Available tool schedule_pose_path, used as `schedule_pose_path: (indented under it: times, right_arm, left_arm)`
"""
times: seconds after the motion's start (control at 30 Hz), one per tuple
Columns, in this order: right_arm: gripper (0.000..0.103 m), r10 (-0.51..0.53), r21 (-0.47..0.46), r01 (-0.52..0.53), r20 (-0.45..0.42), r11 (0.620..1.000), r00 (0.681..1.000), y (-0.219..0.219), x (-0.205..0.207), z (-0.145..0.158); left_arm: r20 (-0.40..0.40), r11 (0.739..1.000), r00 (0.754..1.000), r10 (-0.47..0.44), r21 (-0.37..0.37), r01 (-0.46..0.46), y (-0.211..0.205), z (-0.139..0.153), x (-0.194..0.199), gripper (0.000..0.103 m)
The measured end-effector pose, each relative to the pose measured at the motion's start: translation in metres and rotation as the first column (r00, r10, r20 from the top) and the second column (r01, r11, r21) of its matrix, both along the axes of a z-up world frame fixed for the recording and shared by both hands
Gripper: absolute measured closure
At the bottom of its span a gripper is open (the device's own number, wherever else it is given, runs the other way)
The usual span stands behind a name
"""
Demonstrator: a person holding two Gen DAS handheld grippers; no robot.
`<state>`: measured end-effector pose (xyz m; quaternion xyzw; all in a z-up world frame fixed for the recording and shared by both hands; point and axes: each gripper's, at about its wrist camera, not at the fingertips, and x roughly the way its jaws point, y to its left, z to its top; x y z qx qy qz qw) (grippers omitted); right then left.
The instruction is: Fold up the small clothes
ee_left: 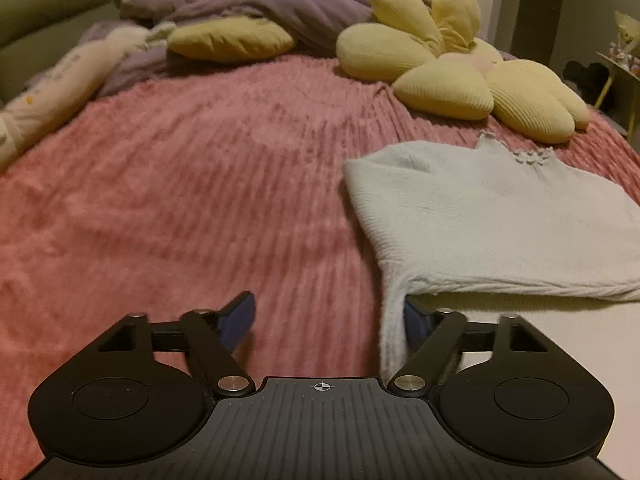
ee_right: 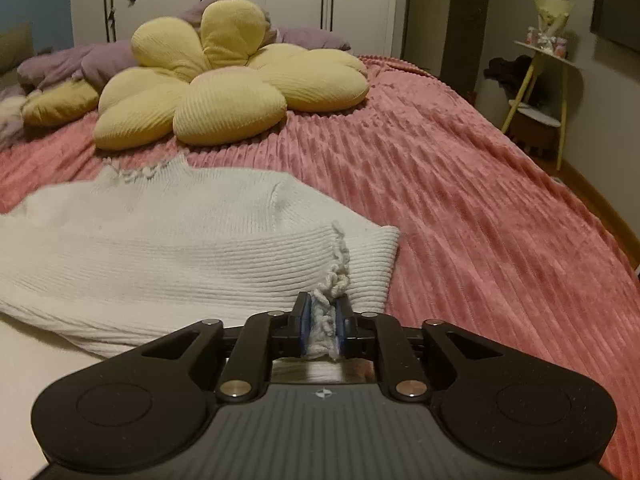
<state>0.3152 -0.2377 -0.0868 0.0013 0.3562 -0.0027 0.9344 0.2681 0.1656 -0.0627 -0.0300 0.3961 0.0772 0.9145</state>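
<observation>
Left wrist view: left gripper (ee_left: 326,318) held low and level over pink bedspread (ee_left: 180,200), fingers (ee_left: 240,316) spread wide, grasping nothing. White knit sweater (ee_left: 492,224) lies ahead and right of fingers; one hanging strip of knit drapes just inside right finger. Yellow flower cushion (ee_left: 460,68) far ahead.

Right wrist view: right gripper (ee_right: 322,330) level, low at near hem, fingers (ee_right: 303,326) clenched on frilled knit edge of white knit sweater (ee_right: 180,240). Garment spreads ahead and left of fingers on pink bedspread (ee_right: 460,200); yellow flower cushion (ee_right: 224,80) beyond.
</observation>
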Motion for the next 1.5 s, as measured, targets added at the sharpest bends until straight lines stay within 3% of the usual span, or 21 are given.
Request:
schedule_pose_path:
  times: [0.03,0.07,0.1,0.23,0.37,0.47,0.63,0.77,0.83,0.93,1.07,1.3,1.43,1.5]
  right_arm:
    - [0.075,-0.019,0.001,0.019,0.003,1.000,1.000,-0.002,-0.002,0.003]
    - [0.059,-0.049,-0.008,0.049,0.007,0.999,0.999,-0.005,-0.005,0.006]
    - [0.057,-0.082,-0.008,0.083,0.015,0.997,0.996,-0.009,-0.008,0.009]
    - [0.062,-0.072,0.041,0.069,0.072,0.997,0.995,-0.013,-0.023,0.024]
    - [0.071,0.056,0.012,-0.057,0.082,0.998,0.995,0.014,-0.024,0.027]
    - [0.078,0.095,-0.013,-0.095,0.055,0.995,0.994,0.027,-0.017,0.016]
    - [0.086,0.020,-0.032,-0.019,0.013,0.999,1.000,0.014,-0.011,-0.007]
    - [0.085,0.054,-0.073,-0.053,0.011,0.996,0.998,0.015,-0.010,-0.009]
    - [0.085,0.048,-0.068,-0.048,-0.001,0.997,0.999,0.015,-0.013,-0.003]
    - [0.079,0.035,0.007,-0.035,0.002,0.999,0.999,0.010,-0.033,0.012]
    - [0.068,0.076,0.085,-0.075,-0.010,0.994,0.997,0.005,-0.094,0.022]
    - [0.052,0.104,0.182,-0.069,-0.185,0.981,0.977,-0.009,-0.242,0.010]
    - [0.050,0.137,0.188,-0.090,-0.250,0.978,0.959,-0.011,-0.302,0.007]
    - [0.050,0.156,0.206,-0.104,-0.251,0.973,0.955,-0.014,-0.318,0.008]
  left_arm:
    - [0.004,1.000,1.000,0.000,0.008,0.000,0.000,0.002,-0.003,0.014]
    - [0.004,1.000,1.000,0.001,0.015,-0.001,0.000,0.004,-0.005,0.014]
    - [0.007,1.000,1.000,0.001,0.026,-0.001,-0.003,0.007,-0.007,0.014]
    - [0.072,0.997,0.997,-0.019,0.079,0.013,-0.020,0.022,-0.012,0.013]
    - [0.118,1.000,0.993,-0.012,0.004,0.012,-0.032,0.031,-0.004,0.009]
    - [0.087,0.998,0.995,-0.056,-0.033,0.059,-0.048,0.023,0.013,0.009]
    - [-0.068,1.000,0.997,-0.029,0.008,0.030,-0.065,-0.017,0.046,0.012]
    - [-0.048,0.998,0.999,0.019,-0.050,-0.022,-0.057,-0.017,0.037,0.010]
    - [-0.030,0.997,1.000,-0.006,-0.075,0.004,-0.052,-0.010,0.019,0.010]
    - [-0.021,0.997,0.998,-0.065,-0.047,0.064,-0.052,-0.004,-0.023,0.010]
    - [-0.044,0.994,0.994,-0.103,-0.049,0.101,-0.053,-0.004,-0.092,0.008]
    - [-0.119,0.988,0.992,-0.053,-0.151,0.035,-0.049,-0.010,-0.215,0.007]
    - [-0.136,0.965,0.988,-0.080,-0.260,0.042,-0.050,-0.015,-0.246,0.007]
    - [-0.133,0.961,0.988,-0.082,-0.273,0.043,-0.050,-0.017,-0.252,0.010]
